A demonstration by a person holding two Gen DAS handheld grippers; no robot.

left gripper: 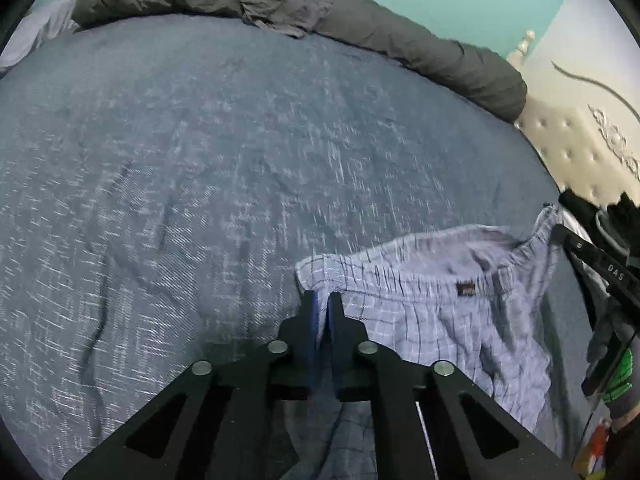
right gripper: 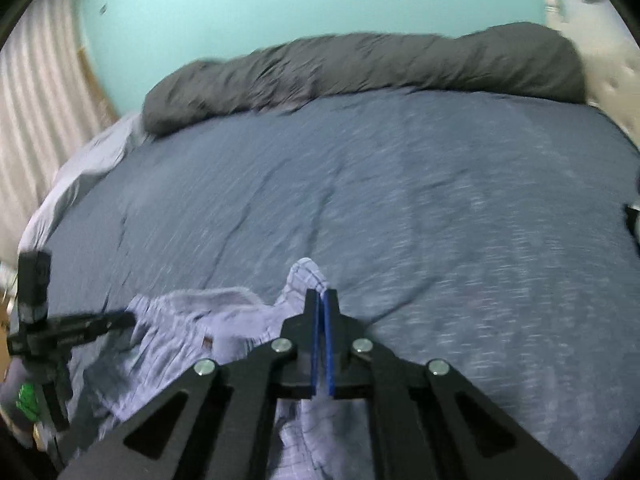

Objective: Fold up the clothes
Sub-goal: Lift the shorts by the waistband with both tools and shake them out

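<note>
Both claws, the left gripper (left gripper: 323, 300) and right gripper (right gripper: 321, 297), were clamped on opposite waistband corners of checked shorts (left gripper: 440, 320) at the near edge of a blue bedspread (left gripper: 200, 160), still unfolded, so folding had barely begun.

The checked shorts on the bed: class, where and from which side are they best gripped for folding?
Grip the checked shorts at the two ends of the elastic waistband, from the near bed edge. The band is the firm top hem, lying across. Left gripper and right gripper are pinched there.
</note>
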